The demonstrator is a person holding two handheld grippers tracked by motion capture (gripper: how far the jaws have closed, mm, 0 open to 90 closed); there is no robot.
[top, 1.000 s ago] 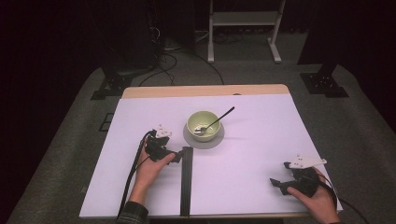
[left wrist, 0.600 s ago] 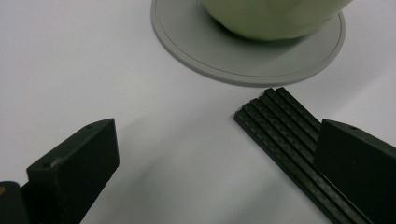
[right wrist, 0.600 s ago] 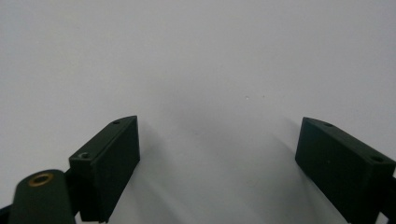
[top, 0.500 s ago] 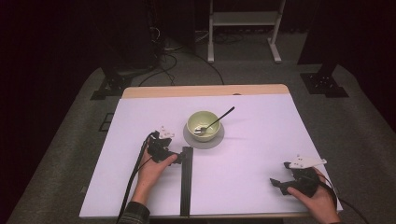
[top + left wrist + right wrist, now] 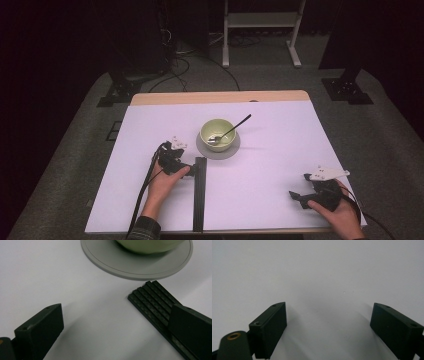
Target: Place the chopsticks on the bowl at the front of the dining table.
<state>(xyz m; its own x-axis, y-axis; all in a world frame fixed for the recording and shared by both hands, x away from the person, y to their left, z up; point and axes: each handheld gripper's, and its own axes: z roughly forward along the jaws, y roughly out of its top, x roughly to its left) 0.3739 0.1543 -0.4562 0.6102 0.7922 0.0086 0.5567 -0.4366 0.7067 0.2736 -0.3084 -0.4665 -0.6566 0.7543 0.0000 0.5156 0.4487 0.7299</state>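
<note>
From the high view, the desk (image 5: 280,165) is white and wide. A green bowl (image 5: 217,133) sits on a grey plate (image 5: 218,148) near the middle of it. A spoon (image 5: 229,131) leans in the bowl, with its handle sticking out to the right. A long black strip (image 5: 199,192) lies flat on the desk, running from just below the plate toward the near edge. The left tool (image 5: 182,167) is right beside the top end of the strip, with a hand (image 5: 162,185) wrapped around it. The right tool (image 5: 296,196) rests low on the right side of the desk, well apart from the bowl and the strip.

In the left gripper view, the left tool (image 5: 115,325) is wide open and holds nothing. One jaw sits over the strip (image 5: 152,302), and the other is over bare desk. The plate (image 5: 110,262) is just past the strip's end.

In the right gripper view, the right tool (image 5: 329,322) is wide open too, with bare white desk (image 5: 317,270) between its jaws.
</note>
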